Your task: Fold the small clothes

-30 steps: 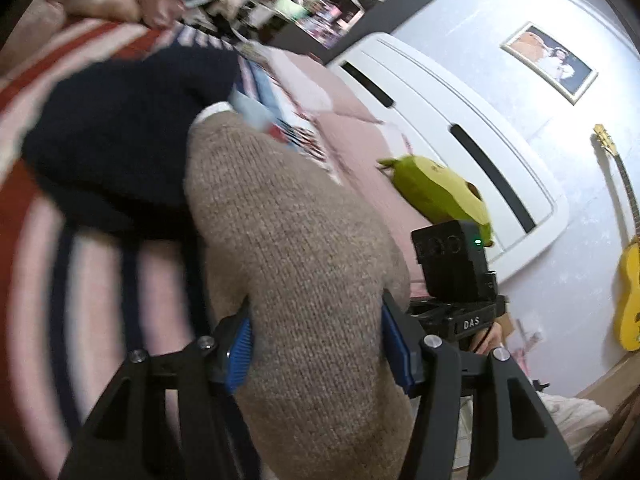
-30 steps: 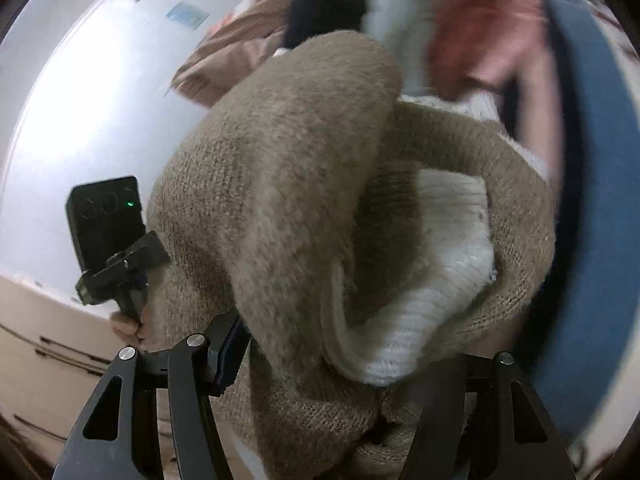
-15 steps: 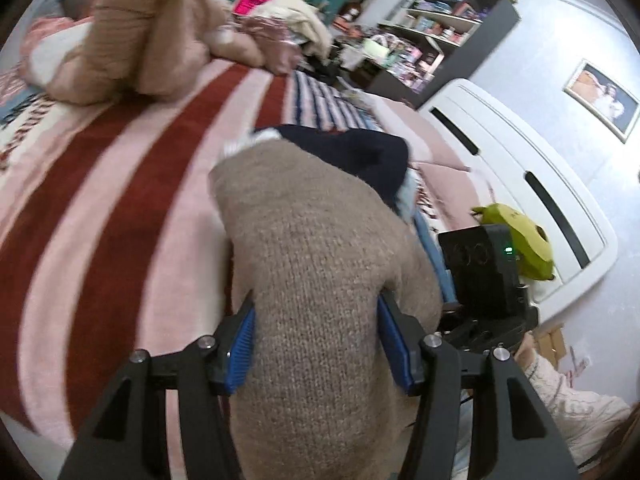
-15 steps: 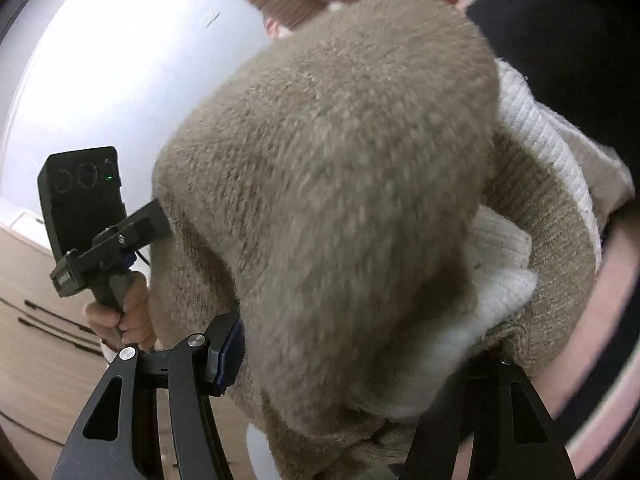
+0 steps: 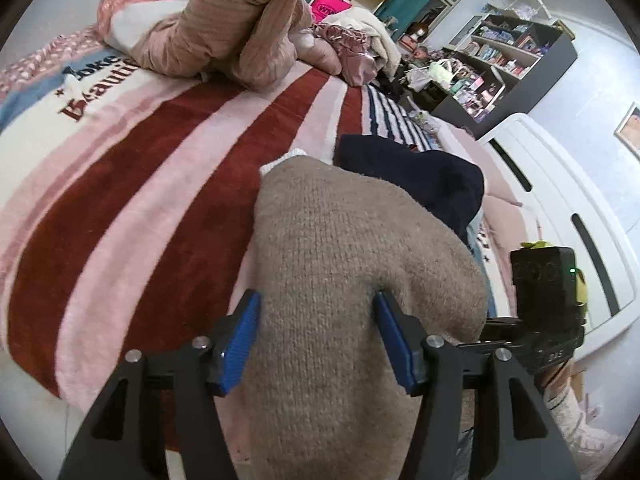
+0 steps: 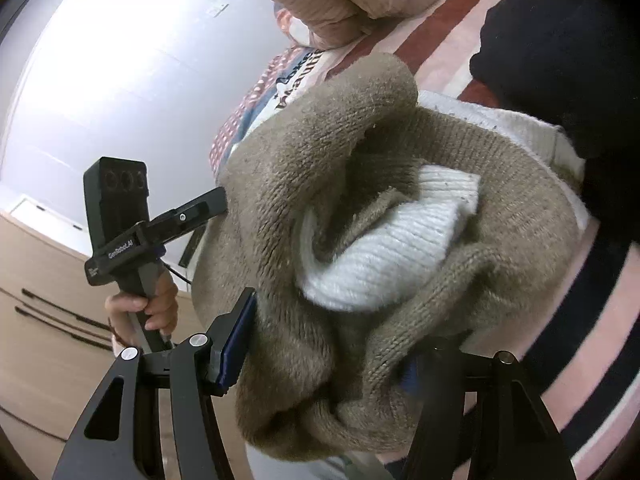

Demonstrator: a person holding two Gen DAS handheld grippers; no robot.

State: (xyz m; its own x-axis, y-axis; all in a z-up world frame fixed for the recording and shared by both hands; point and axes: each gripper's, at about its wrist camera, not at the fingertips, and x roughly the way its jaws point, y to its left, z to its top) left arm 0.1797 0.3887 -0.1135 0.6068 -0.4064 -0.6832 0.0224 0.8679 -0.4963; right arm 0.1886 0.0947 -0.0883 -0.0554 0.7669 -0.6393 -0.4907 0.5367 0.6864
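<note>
Two grippers, left gripper [image 5: 318, 338] and right gripper [image 6: 328, 344], each clamp a soft, light, floppy tan knit sweater [image 5: 344, 280] bunched over the striped blanket's [image 5: 120, 200] near edge; best held by its hems.

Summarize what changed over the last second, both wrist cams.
The tan knit garment, carried by both grippers, swung away from the wall and headboard toward the striped blanket, with the navy garment now beyond it. Nothing grabbed or released: left gripper and right gripper stayed clamped on the garment, white ribbed trim still bunched inside.
</note>
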